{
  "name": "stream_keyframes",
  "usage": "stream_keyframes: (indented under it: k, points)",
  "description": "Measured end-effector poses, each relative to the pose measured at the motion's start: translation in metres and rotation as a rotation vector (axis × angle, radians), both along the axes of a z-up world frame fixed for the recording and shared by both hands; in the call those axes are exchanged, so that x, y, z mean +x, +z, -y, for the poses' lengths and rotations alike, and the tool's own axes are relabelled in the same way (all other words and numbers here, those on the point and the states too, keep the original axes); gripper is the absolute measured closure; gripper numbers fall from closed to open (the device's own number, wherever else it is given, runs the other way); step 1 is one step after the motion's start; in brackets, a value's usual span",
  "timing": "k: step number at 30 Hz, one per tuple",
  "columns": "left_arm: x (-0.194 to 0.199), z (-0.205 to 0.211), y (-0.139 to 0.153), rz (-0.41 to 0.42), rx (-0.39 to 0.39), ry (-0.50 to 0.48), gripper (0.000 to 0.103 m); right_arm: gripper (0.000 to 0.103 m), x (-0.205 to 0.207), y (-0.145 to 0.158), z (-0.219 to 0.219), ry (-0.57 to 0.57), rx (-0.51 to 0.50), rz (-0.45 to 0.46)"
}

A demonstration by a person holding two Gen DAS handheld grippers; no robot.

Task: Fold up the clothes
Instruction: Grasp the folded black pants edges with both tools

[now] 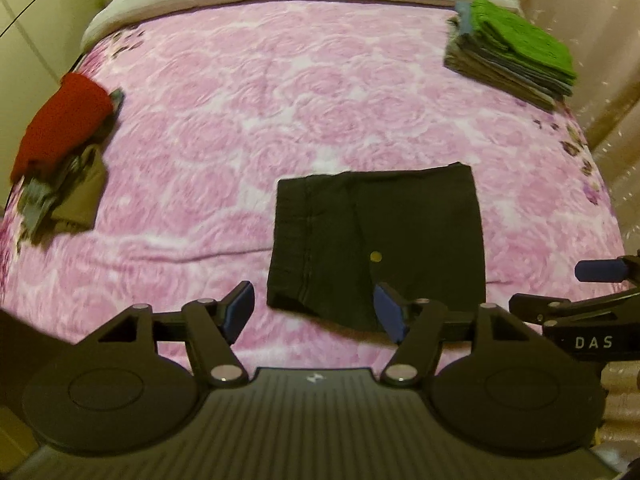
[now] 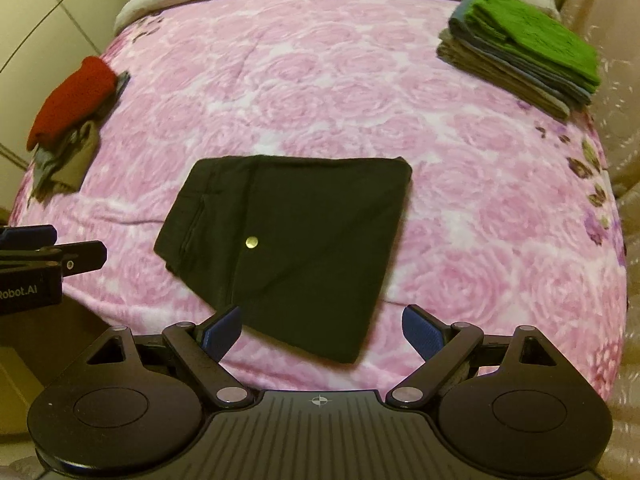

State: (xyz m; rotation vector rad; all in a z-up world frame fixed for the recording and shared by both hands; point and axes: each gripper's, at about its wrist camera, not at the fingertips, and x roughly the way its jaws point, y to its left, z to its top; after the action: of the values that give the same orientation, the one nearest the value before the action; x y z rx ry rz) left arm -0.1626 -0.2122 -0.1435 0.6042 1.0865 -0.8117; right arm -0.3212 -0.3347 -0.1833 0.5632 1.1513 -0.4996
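**Black garment folded, both tongs spread and empty**

The left tongs (image 1: 314, 314) and right tongs (image 2: 322, 332) hover spread wide, holding nothing. Just ahead of both, the folded black garment (image 2: 304, 248) lies flat on the pink bed (image 2: 460, 184). Far left sits an unfolded pile topped in red (image 1: 60, 136); far right, 1 folded stack topped in green (image 2: 532, 40).

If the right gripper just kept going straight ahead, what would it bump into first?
Most likely the folded black garment, lying on the pink blanket right ahead of the open right gripper. Depth is uncertain.
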Motion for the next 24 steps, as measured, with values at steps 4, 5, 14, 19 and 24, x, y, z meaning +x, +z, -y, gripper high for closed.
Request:
stream_keyframes:
  k: [4,5,14,19,24]
  points:
    - [-0.003,-0.009,-0.002,0.003,0.009,0.047,0.040,0.013,-0.001,-0.006,0.001,0.021,0.007,-0.002]
    - [-0.001,-0.012,-0.004,0.004,0.011,0.058,0.040,0.013,-0.002,-0.008,0.002,0.025,0.009,-0.004]
    - [0.040,-0.019,-0.044,-0.051,-0.040,0.071,0.039,0.013,-0.001,-0.043,0.010,0.016,0.016,0.002]
    - [0.079,-0.023,-0.098,-0.180,-0.128,0.097,0.033,0.013,-0.018,-0.085,0.037,-0.092,0.070,0.090]
    - [0.120,-0.027,-0.155,-0.321,-0.208,0.134,0.033,0.013,-0.044,-0.134,0.079,-0.294,0.211,0.198]
